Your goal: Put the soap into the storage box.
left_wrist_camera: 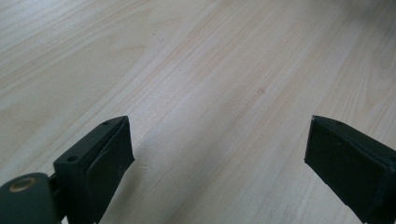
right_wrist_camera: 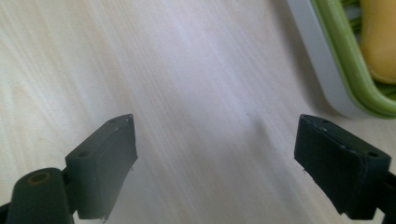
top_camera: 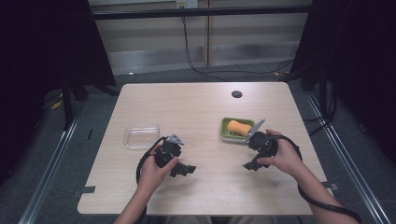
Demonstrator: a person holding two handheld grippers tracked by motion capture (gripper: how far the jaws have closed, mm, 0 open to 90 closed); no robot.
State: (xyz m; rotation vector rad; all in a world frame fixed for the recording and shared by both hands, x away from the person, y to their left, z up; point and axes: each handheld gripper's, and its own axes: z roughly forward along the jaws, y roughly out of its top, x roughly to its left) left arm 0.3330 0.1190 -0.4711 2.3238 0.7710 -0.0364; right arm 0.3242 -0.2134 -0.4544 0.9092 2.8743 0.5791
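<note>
A green dish (top_camera: 226, 126) with a grey base holds an orange rounded object (top_camera: 238, 127) right of the table's middle. In the right gripper view the dish (right_wrist_camera: 348, 77) and the orange object (right_wrist_camera: 380, 37) sit at the upper right, beyond the jaws. My right gripper (top_camera: 251, 164) is held low just in front of the dish, and it (right_wrist_camera: 215, 135) is open over bare wood. A clear shallow container (top_camera: 141, 135) lies at the left. My left gripper (top_camera: 183, 170) hovers in front and to the right of it, and it (left_wrist_camera: 219, 140) is open with nothing between the jaws.
The light wooden table (top_camera: 201, 107) has a round black cable hole (top_camera: 236, 94) near its far edge. Bare wood stretches between the two grippers. Dark curtains and cables lie beyond the table. Cables trail from both grippers along the forearms.
</note>
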